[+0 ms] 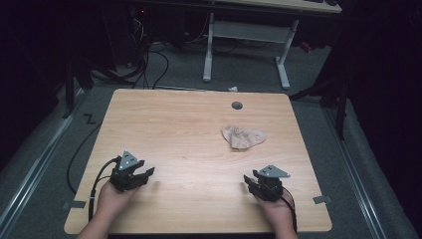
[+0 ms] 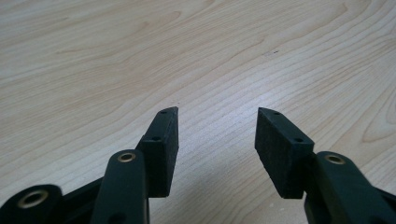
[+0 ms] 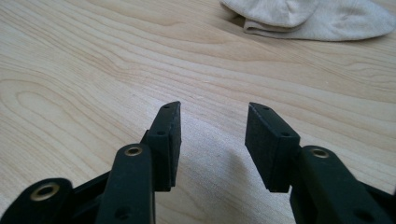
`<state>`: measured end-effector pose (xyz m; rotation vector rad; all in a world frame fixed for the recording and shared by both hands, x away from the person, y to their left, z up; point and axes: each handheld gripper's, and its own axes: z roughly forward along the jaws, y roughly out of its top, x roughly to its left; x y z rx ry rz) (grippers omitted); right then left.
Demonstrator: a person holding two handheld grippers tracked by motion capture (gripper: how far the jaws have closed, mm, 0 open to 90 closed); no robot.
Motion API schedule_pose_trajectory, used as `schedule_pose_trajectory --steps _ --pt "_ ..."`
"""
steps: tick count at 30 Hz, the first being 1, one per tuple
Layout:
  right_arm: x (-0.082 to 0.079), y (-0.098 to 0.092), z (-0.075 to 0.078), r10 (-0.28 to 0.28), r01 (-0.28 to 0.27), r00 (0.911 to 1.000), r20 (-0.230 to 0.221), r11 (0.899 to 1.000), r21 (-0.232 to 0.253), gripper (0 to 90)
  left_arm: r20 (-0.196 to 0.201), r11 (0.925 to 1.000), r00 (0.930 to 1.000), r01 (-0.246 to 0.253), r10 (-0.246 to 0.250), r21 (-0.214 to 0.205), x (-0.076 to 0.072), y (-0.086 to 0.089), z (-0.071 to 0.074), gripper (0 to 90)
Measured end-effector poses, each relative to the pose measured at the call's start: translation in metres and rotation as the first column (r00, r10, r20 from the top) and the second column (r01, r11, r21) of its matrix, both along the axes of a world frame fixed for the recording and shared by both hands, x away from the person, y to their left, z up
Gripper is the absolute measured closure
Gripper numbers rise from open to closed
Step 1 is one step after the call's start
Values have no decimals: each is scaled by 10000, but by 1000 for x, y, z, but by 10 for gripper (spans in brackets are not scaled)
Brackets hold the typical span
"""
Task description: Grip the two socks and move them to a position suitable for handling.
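Tongs at the near edge of the desk: left tongs gape wide on nothing; right tongs likewise, empty; farther off, right of centre, lies a crumpled beige sock, well apart from both.

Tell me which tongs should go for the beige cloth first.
Probably the right tongs: the beige cloth lies on the right half of the table, nearer them than the left tongs. Both stand open, empty.
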<state>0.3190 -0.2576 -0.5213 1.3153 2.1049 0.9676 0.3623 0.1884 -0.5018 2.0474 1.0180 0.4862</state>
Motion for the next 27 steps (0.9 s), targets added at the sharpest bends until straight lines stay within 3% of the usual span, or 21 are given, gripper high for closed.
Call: schedule_pose_trajectory --steps 4,6,9,10,12,14,16,19,22,27 --pt "0 -1 4 -43 41 9999 98 9998 195 610 -210 10000 9998 77 -75 59 -3 2 3 491" --pt "-1 0 5 -33 31 9999 159 9999 158 617 -33 9993 10000 87 -85 371 -10 3 8 491" --pt "-2 -1 5 32 -32 9997 225 10000 -12 635 62 9993 9997 246 -248 298 -21 5 19 476" --pt "-2 -1 5 30 -31 9997 223 10000 6 639 127 9971 9993 348 -357 675 -27 6 21 468" --pt "-2 -1 5 70 -70 9997 246 10000 11 644 167 9959 9992 353 -368 828 -30 7 20 455" --pt "-2 -2 6 68 -74 9994 328 9998 207 639 106 9974 9995 289 -297 664 -32 10 15 449" --pt "-2 -1 8 -21 8 9993 369 9993 362 631 -217 9991 9995 235 -227 357 -28 12 12 438" --pt "-3 2 12 -67 47 9985 538 9993 371 621 -12 9997 9999 161 -161 204 -23 15 10 424" --pt "0 10 19 -226 187 9970 744 9984 531 583 -213 9999 9997 111 -109 98 -21 18 6 423" --pt "7 21 32 -184 117 9948 1004 9977 667 575 -17 9999 10000 -24 24 -108 -21 20 10 422"
